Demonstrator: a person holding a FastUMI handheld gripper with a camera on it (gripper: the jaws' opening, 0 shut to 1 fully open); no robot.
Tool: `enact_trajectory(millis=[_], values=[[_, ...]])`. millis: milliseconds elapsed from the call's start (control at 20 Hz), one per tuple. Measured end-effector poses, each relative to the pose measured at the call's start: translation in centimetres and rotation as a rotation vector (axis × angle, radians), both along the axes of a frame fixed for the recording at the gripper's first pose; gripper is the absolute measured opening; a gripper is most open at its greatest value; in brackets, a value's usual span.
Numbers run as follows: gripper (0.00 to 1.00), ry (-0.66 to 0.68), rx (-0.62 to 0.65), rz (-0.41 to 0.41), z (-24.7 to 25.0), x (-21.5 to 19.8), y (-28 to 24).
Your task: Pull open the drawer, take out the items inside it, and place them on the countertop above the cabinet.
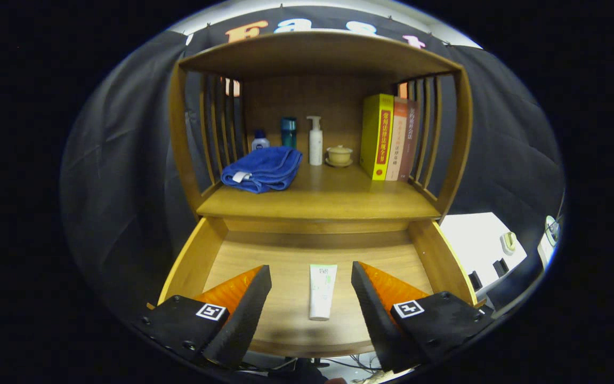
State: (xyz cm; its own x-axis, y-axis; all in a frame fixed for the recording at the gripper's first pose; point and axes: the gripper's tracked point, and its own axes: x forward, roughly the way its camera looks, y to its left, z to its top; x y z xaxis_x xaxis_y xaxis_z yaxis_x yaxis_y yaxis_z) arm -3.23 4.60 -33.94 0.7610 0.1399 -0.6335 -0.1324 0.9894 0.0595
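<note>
The wooden drawer stands pulled out below the cabinet's countertop. A white squeeze tube lies lengthwise on the drawer's floor, cap end toward me. My gripper hovers over the drawer, open, with one finger on each side of the tube and a clear gap to it on both sides. The fingers do not touch the tube.
On the countertop lie a folded blue towel, a small blue-capped bottle, a teal bottle, a white pump bottle, a small lidded cup and three upright books. Slatted side walls and a top shelf enclose it.
</note>
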Motion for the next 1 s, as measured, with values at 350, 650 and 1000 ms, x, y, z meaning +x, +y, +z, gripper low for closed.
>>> enact_trajectory(millis=[350,650,1000], values=[[0.98,0.285,-0.045,-0.017,-9.2,2.5,0.3],[0.98,0.485,-0.099,-0.006,-15.9,1.7,-0.2],[0.93,0.591,-0.118,-0.025,-19.5,0.5,-0.8]])
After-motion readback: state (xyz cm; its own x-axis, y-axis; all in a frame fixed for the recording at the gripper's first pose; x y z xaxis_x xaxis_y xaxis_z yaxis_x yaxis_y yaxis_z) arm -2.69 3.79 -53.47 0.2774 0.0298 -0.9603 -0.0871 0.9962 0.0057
